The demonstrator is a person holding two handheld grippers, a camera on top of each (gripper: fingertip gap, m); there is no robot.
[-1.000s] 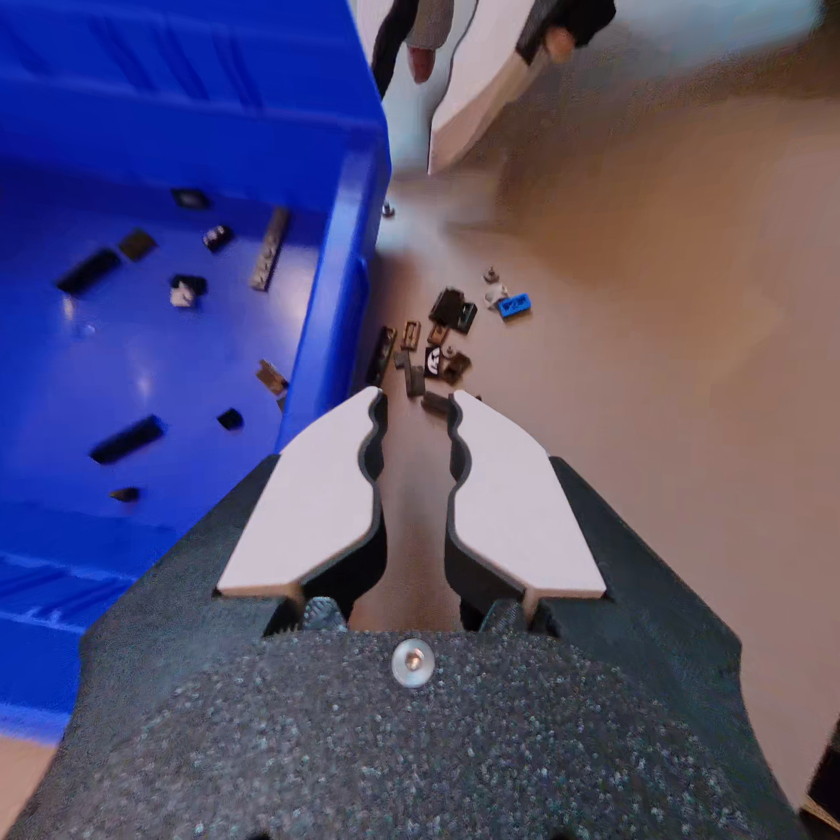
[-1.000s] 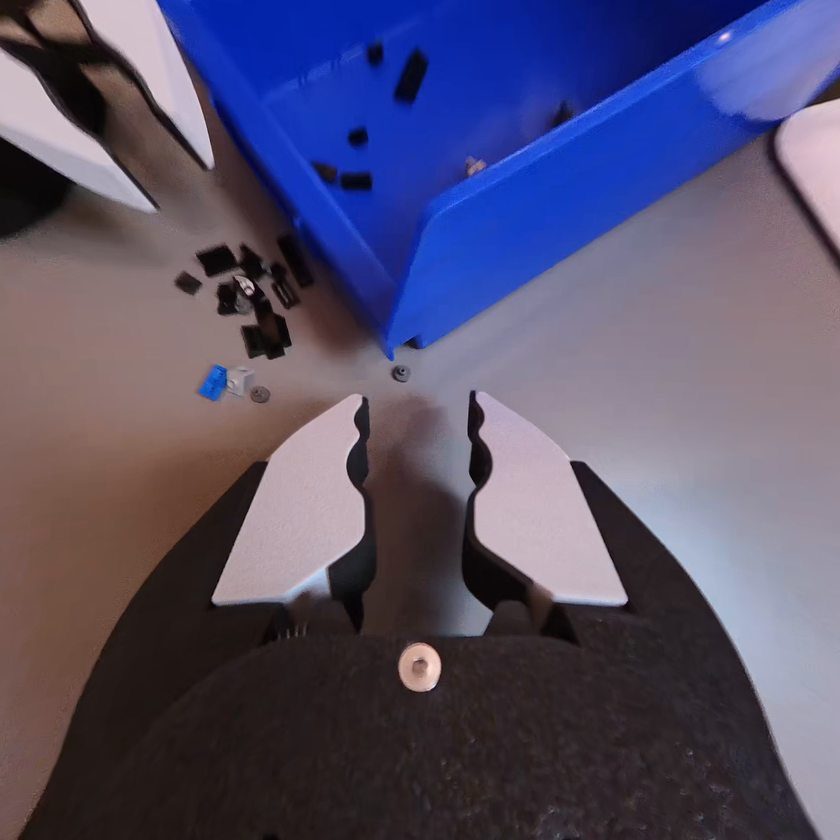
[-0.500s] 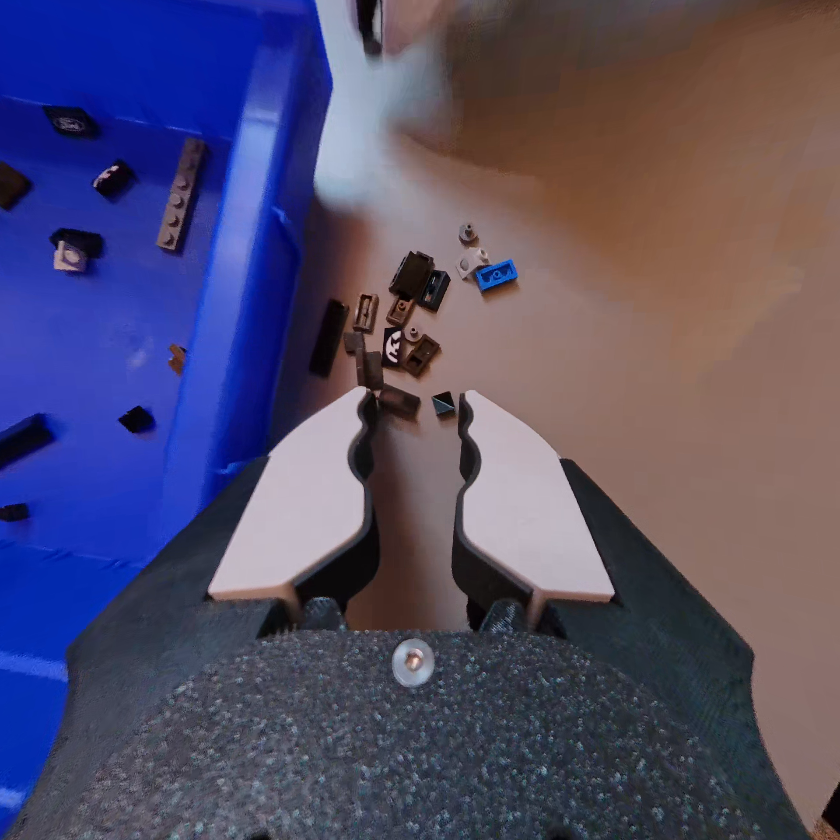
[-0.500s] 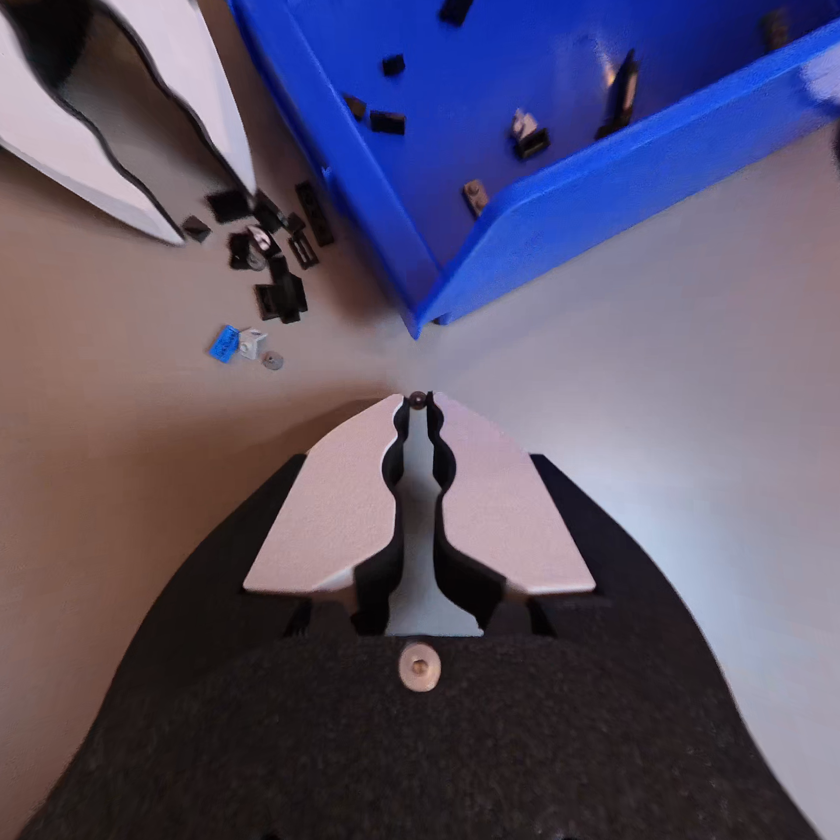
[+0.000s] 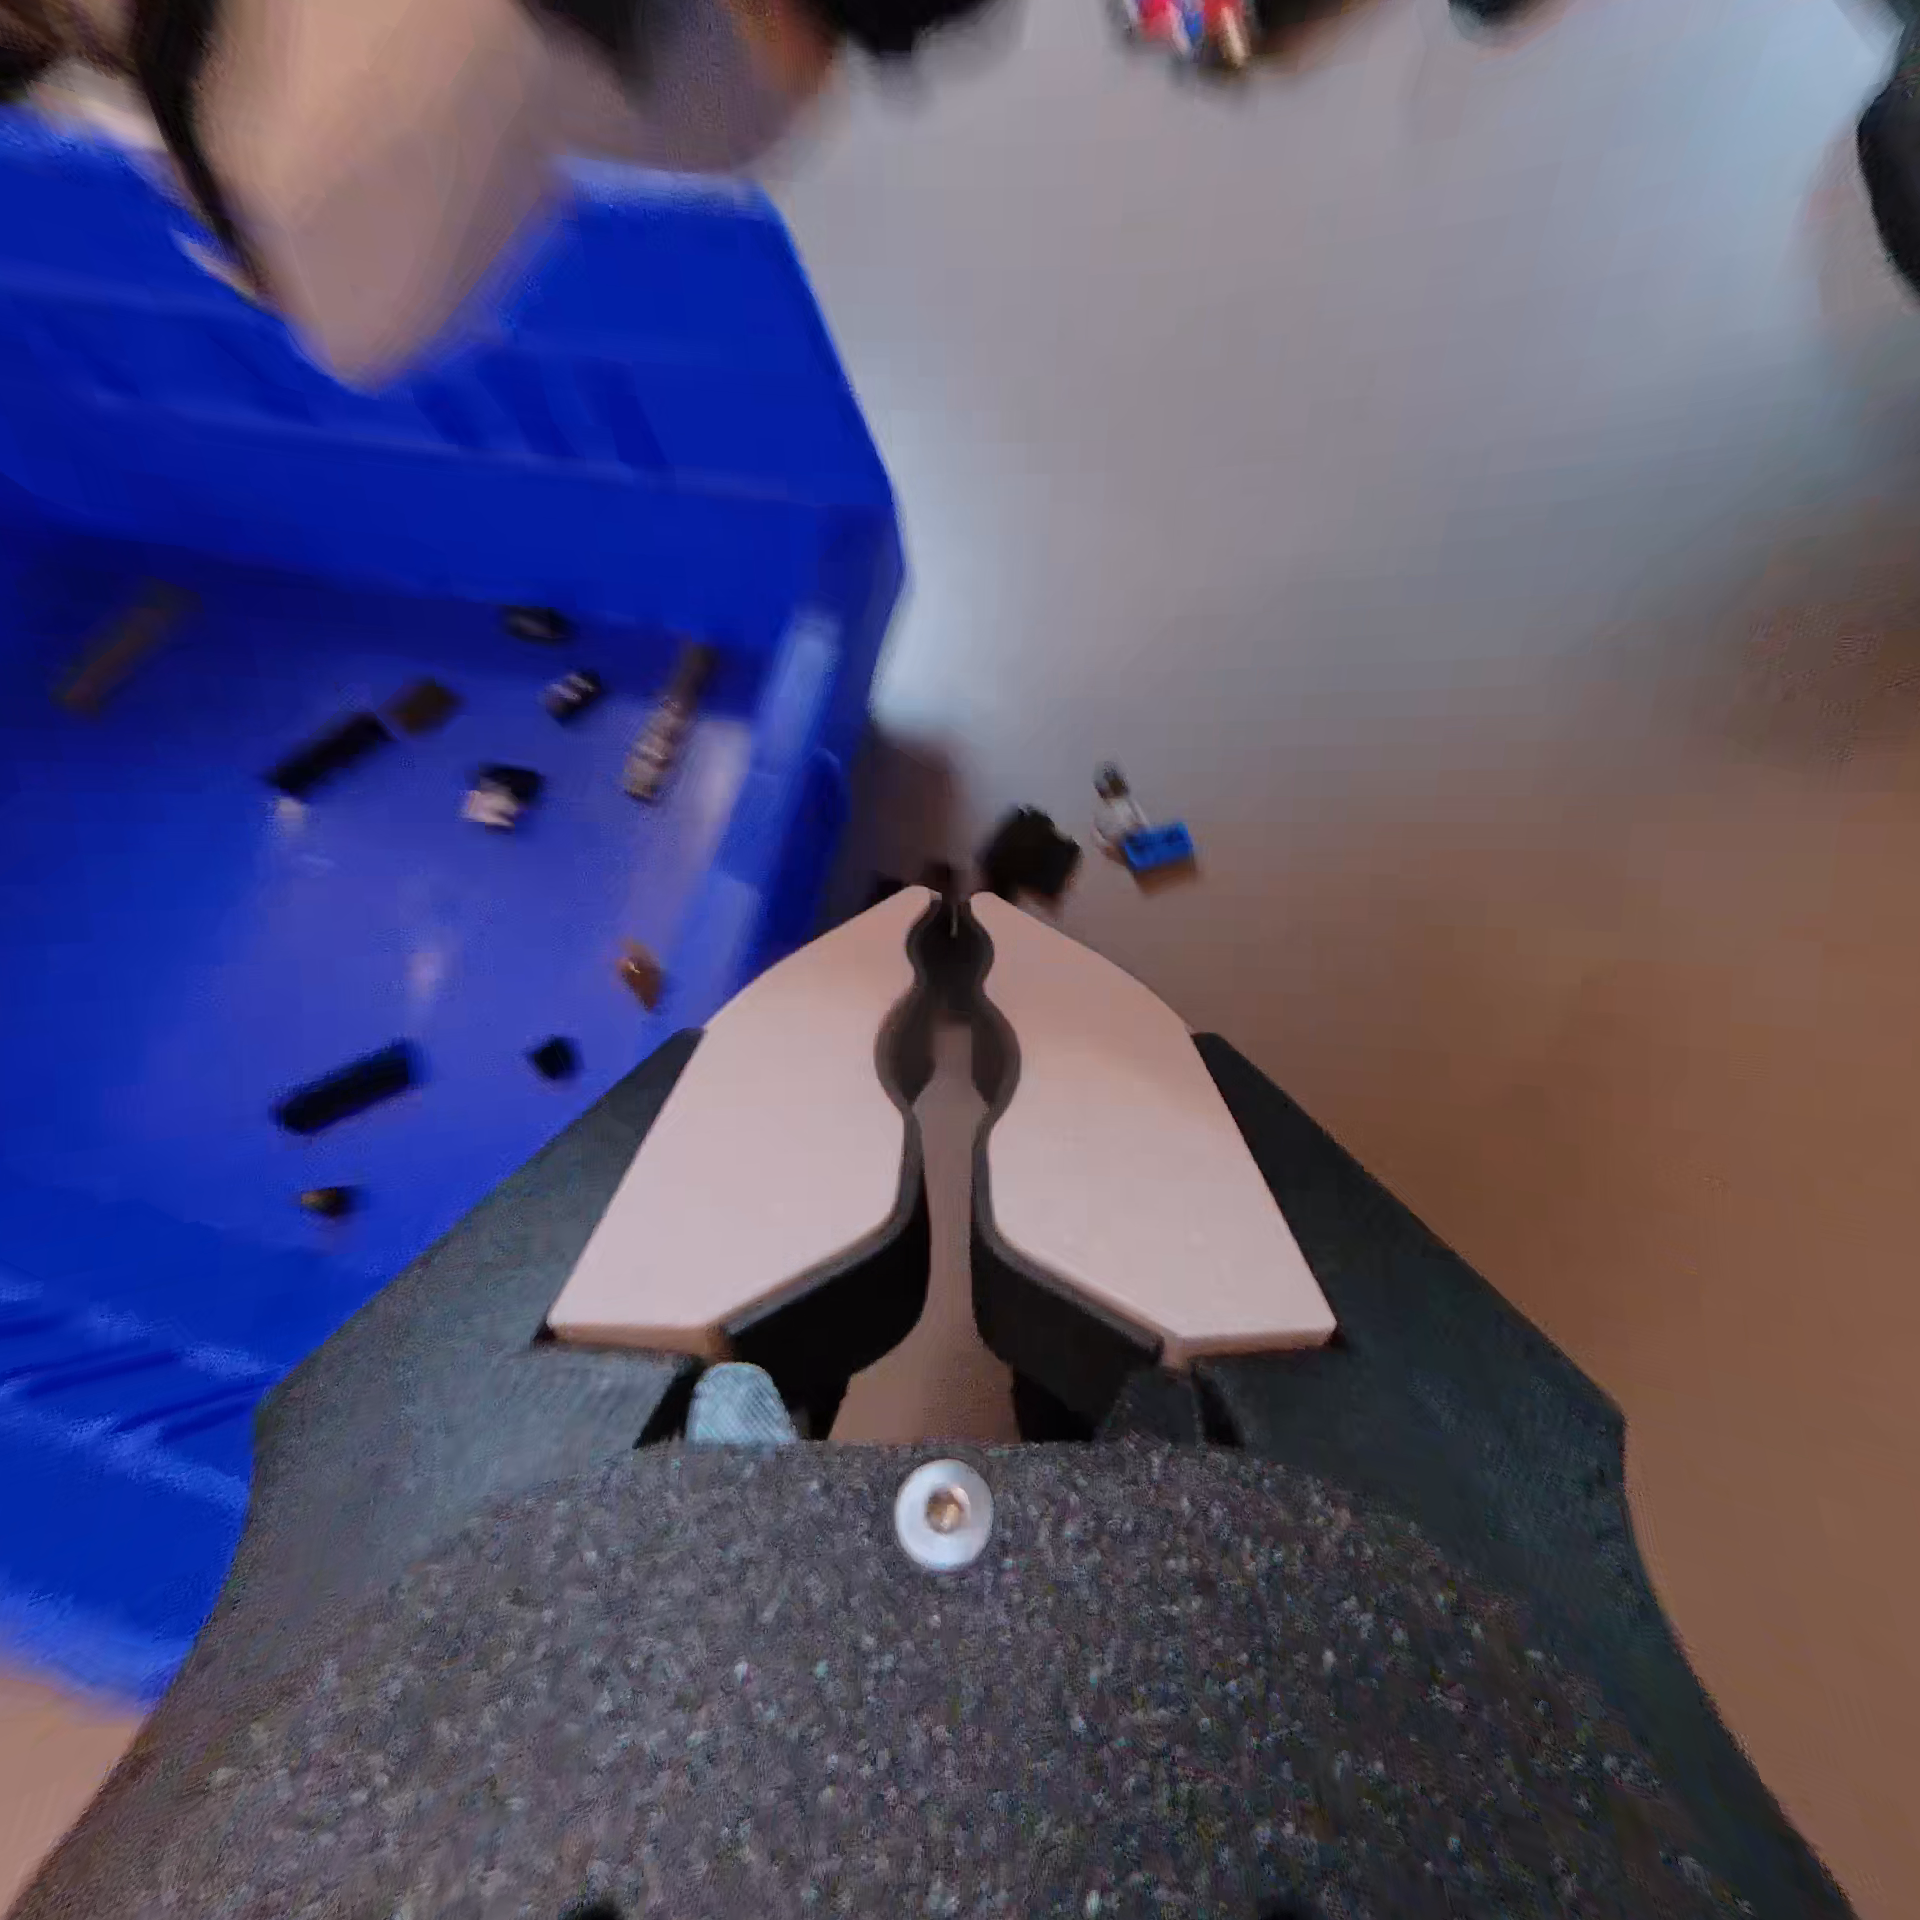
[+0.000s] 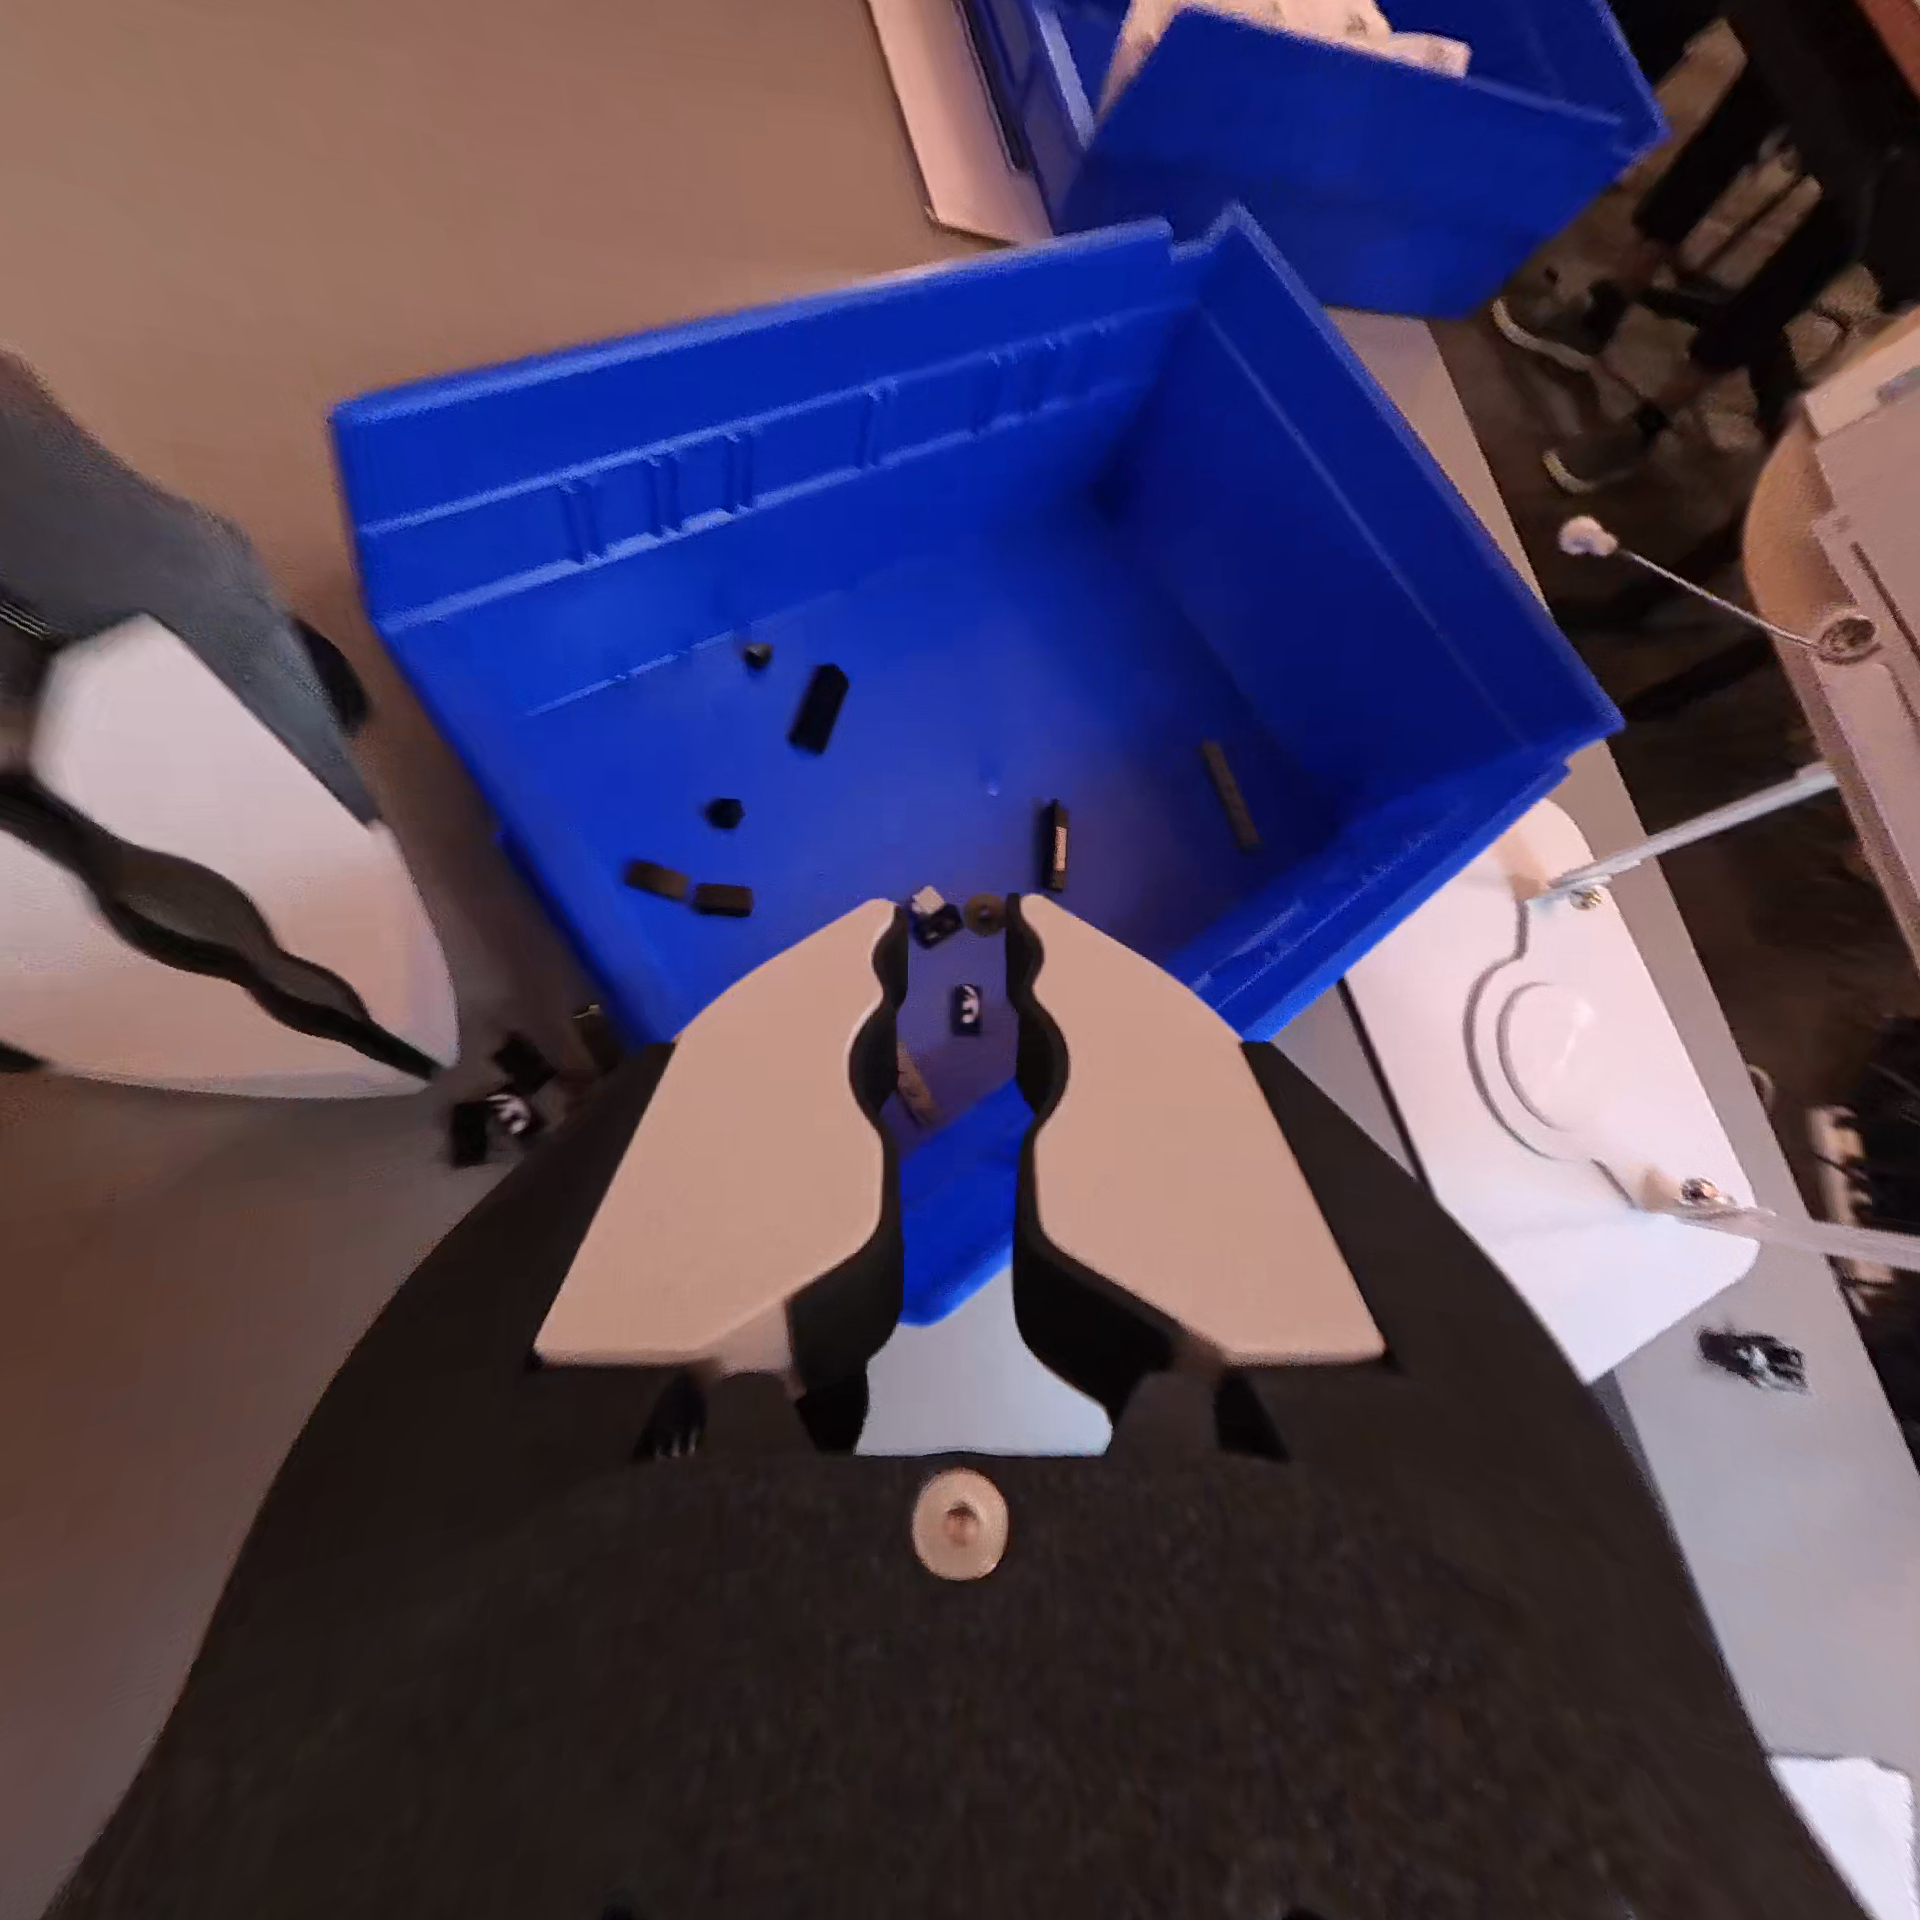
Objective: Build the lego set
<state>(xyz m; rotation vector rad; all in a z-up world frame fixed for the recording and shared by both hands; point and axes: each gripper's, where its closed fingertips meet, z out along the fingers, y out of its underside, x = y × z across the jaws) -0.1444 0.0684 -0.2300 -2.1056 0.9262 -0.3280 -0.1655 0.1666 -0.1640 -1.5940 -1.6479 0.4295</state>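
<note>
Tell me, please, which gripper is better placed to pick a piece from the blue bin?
Right: the right gripper hangs open over the blue bin and its pieces; the left gripper is shut, outside it.

Glossy plastic bin (image 6: pixel 1351 582), matt tabletop (image 5: pixel 1455 831)

Left wrist view heavily motion-smeared; far half nearly unreadable. Glossy blue plastic bin (image 5: pixel 436 831) shows soft white glare. Right wrist view sharper at centre, blurred far left. Even indoor light, warm tan desk (image 6: pixel 260 1299), faint shadows. Wide-angle bending at edges.
</note>
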